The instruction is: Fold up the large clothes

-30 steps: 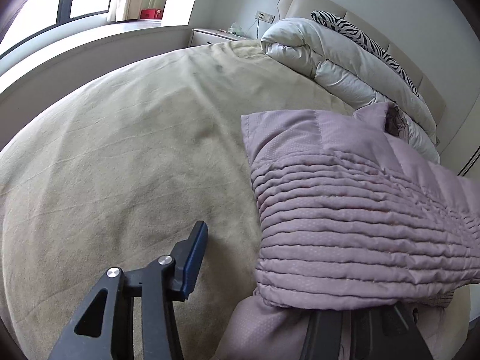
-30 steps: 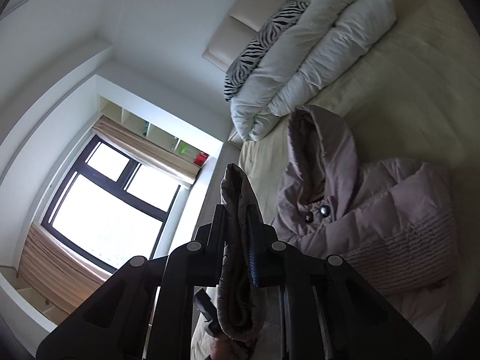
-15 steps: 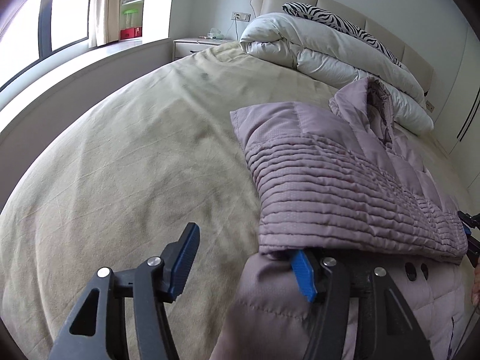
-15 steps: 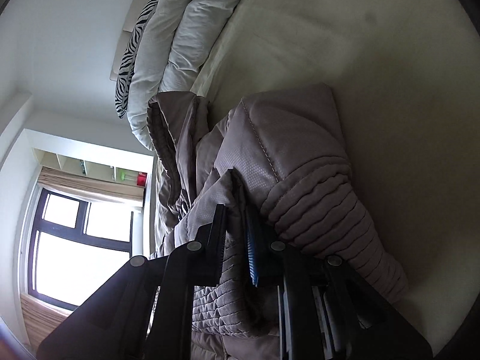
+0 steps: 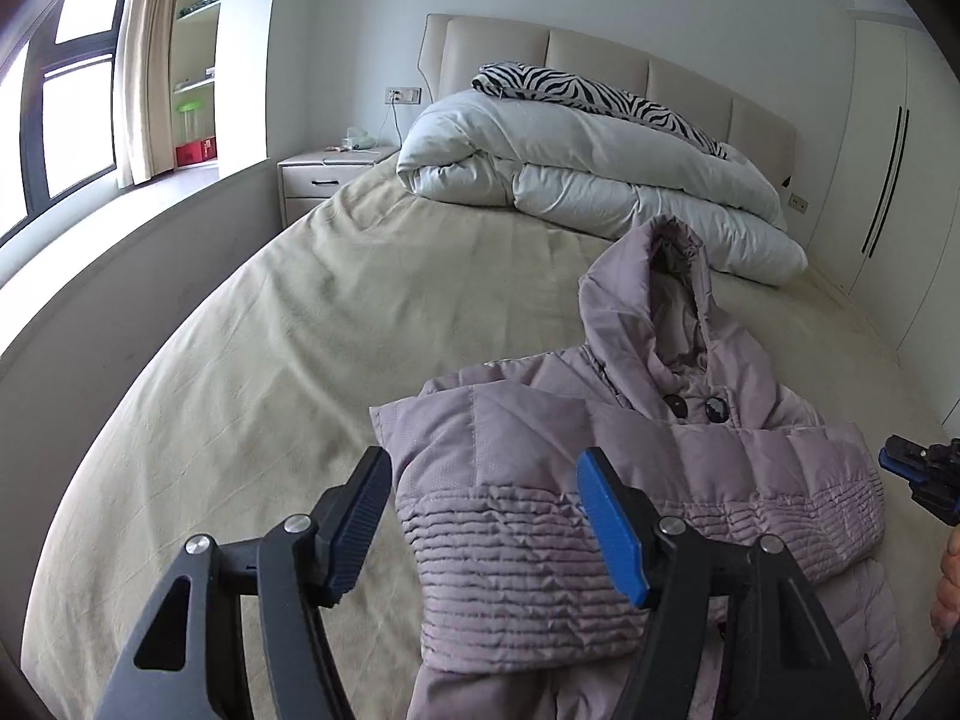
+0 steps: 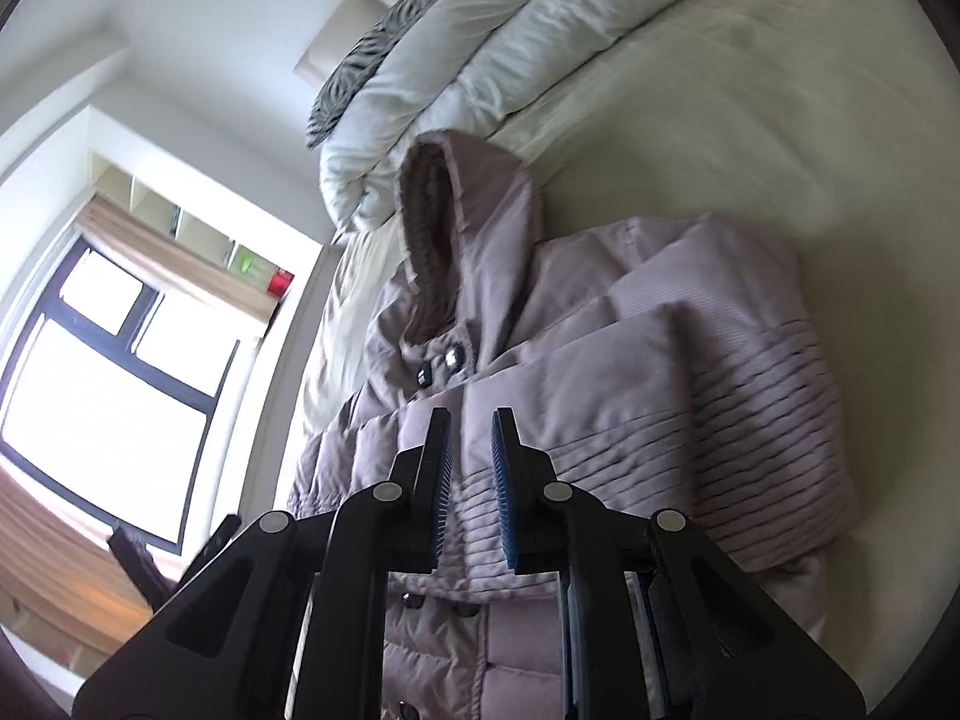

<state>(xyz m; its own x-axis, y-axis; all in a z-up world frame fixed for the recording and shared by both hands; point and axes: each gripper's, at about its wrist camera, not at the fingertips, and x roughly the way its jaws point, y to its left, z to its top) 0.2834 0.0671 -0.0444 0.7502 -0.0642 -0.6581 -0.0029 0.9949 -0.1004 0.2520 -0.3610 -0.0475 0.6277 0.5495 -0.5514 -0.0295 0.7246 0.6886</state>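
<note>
Jacket lies lengthwise along the bed, hood toward the headboard.

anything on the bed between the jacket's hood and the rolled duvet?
Nothing. In the left wrist view only bare beige sheet shows between the hood of the jacket and the duvet; the hood's tip nearly reaches it.

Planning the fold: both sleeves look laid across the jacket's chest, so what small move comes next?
Probably lower the left tool to the jacket hem nearest the cameras, since both tools are empty and the hood end lies flat.
</note>
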